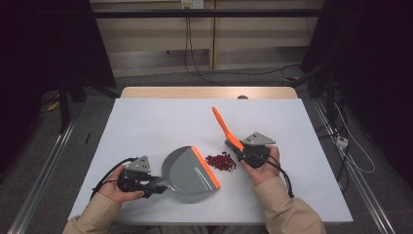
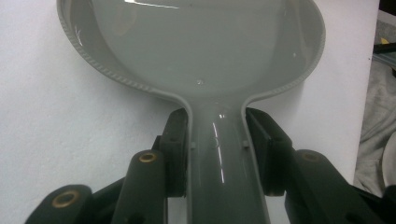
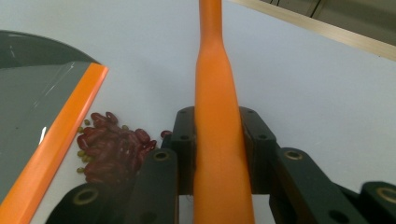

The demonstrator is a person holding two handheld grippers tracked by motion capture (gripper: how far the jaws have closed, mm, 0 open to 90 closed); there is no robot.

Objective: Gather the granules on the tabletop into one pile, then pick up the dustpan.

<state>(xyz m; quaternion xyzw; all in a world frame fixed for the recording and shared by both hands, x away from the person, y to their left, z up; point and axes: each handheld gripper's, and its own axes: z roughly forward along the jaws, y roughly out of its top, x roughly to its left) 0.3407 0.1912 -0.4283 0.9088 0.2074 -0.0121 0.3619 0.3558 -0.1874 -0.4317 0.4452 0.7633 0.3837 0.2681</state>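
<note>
A grey dustpan (image 1: 187, 170) with an orange lip (image 1: 205, 166) lies flat on the white table (image 1: 146, 122). My left gripper (image 1: 158, 184) is shut on its handle (image 2: 219, 154), and the pan's bowl (image 2: 196, 42) stretches ahead of the jaws. A small pile of dark red beans (image 1: 221, 162) lies just right of the lip, with a few green ones among them (image 3: 114, 149). My right gripper (image 1: 242, 148) is shut on a long orange tool handle (image 1: 224, 126), which points up and away to the back left (image 3: 217, 93). The tool's head is hidden behind the gripper.
The table's wooden far edge (image 1: 209, 92) runs across the back. Cables (image 1: 195, 63) trail over the floor beyond it. Metal rails (image 1: 44, 170) flank the table on both sides. A person's sleeved forearms (image 1: 287, 209) come in from the bottom.
</note>
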